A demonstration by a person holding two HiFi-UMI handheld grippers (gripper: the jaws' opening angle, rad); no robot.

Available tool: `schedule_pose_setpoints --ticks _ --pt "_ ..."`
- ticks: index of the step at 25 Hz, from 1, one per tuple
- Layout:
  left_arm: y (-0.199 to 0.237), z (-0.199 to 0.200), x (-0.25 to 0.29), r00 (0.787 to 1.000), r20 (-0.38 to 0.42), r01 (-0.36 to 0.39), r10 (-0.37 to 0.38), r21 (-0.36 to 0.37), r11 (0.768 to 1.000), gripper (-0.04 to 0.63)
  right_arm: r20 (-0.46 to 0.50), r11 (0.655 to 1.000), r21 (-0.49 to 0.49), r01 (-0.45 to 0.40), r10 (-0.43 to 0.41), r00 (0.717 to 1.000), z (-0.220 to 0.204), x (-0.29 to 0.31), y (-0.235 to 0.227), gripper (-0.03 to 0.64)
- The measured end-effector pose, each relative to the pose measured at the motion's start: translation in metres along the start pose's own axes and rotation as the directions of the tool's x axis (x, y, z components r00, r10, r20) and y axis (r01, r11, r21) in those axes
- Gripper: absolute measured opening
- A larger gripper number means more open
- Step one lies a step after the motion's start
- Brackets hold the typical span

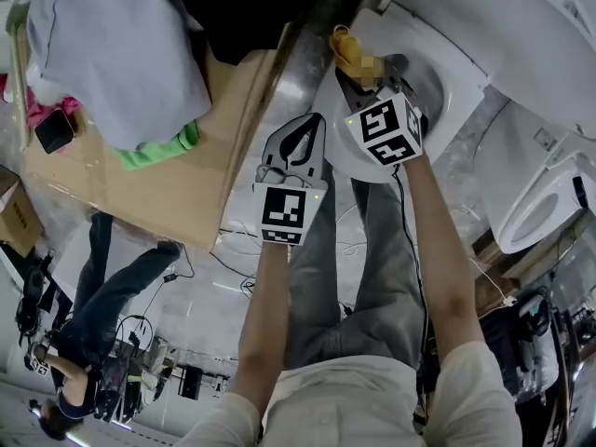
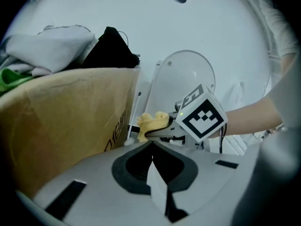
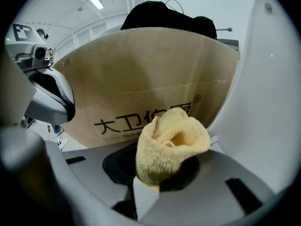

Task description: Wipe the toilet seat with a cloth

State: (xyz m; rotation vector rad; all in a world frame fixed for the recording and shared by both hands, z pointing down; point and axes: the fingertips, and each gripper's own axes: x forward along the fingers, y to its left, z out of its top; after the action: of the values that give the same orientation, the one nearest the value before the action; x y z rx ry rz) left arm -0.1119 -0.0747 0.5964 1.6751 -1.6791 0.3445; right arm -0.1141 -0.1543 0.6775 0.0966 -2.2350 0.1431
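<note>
- Here, the right gripper point(image 3: 162, 175) is clenched on a yellow cloth point(image 3: 171, 142), which bulges up out of its jaws as a rolled, looped bundle of nubbly terry.
- In the head view the cloth point(image 1: 346, 49) sits at the tip of the right gripper point(image 1: 361, 80), just beside the front edge of the white toilet point(image 1: 456, 59); whether it touches the toilet seat cannot be told.
- In the right gripper view, the white toilet wall point(image 3: 265, 102) rises close on the cloth's right.
- The left gripper point(image 2: 151, 147) has its jaws pressed together with nothing between them; it hangs near the right one, by the cardboard box point(image 1: 140, 189).
- The box carries black printed characters on its side point(image 3: 141, 79).
- A grey-blue garment point(image 1: 112, 54) and a green cloth point(image 1: 154, 152) lie on the box.
</note>
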Motion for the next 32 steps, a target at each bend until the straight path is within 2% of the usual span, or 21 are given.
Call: schedule_pose_setpoints --ticks 9,16,25,32 --pt "-0.024 0.047 -0.040 0.997 0.055 0.043 -0.048 0.090 0.995 0.014 0.073 0.991 0.055 0.120 -0.124 0.990 0.024 -0.093 -0.008 0.086" --pt "-0.065 0.102 -0.073 0.990 0.078 0.104 -0.119 0.175 0.979 0.014 0.127 0.969 0.139 0.205 -0.223 0.967 0.043 -0.190 -0.010 0.086" --pt "-0.118 0.183 -0.109 0.962 0.117 0.199 -0.248 0.324 0.925 0.014 0.224 0.907 0.247 0.340 -0.395 0.891 0.087 -0.327 -0.012 0.086" --pt "-0.157 0.227 -0.141 0.930 0.121 0.270 -0.348 0.420 0.867 0.014 0.244 0.829 0.352 0.435 -0.530 0.812 0.099 -0.409 0.000 0.084"
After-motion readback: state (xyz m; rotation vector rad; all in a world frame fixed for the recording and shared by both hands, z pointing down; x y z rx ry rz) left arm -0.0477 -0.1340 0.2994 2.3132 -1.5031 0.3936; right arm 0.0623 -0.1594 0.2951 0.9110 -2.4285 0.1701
